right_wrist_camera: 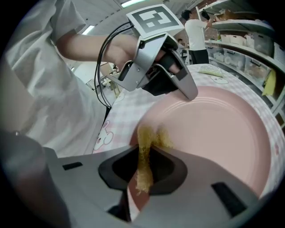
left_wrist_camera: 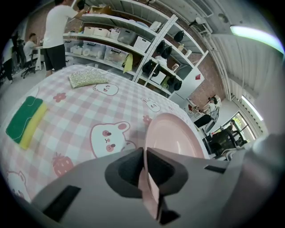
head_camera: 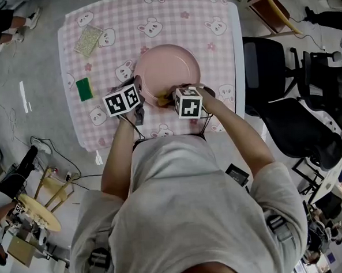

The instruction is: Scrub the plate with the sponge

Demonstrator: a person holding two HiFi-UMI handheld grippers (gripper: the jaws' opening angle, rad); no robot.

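Note:
A pink plate rests on the pink checked tablecloth, close to the table's near edge. My left gripper is shut on the plate's left rim; in the left gripper view the rim runs edge-on between the jaws of this gripper. My right gripper is shut on a thin yellow scrub sponge, whose free end lies against the plate's near inner surface. In the right gripper view the left gripper is clamped on the far rim.
A green-and-yellow sponge lies left of the plate. A speckled beige pad sits at the table's far left. Black office chairs stand to the right. Shelves and a standing person are beyond the table.

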